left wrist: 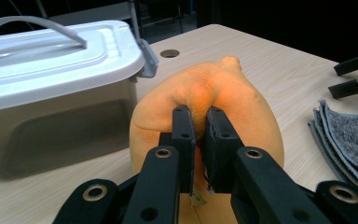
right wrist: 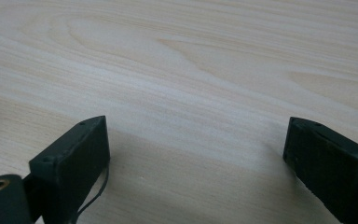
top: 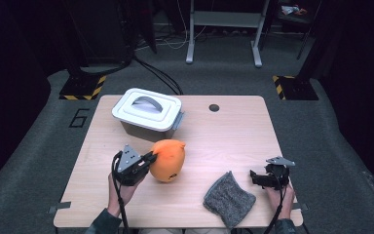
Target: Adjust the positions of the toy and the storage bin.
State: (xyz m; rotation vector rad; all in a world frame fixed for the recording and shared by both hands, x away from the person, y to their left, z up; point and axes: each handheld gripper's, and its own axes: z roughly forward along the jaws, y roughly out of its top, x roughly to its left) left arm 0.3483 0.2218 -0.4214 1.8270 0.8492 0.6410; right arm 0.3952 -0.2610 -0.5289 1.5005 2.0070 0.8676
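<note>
Left tongs pinch the orange plush toy beside the lidded bin.
Clamped on a fold of plush to carry it; right tongs rest apart over bare counter, grey cloth just beside them.

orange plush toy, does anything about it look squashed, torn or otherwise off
Nothing looks damaged. The orange plush toy is only puckered where the left gripper pinches a fold of its fabric. It sits beside the lidded white box, whose lid lies flat, and the grey cloth lies folded on the table.

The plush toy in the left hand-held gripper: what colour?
Orange plush toy, clearest in the left gripper view.
</note>
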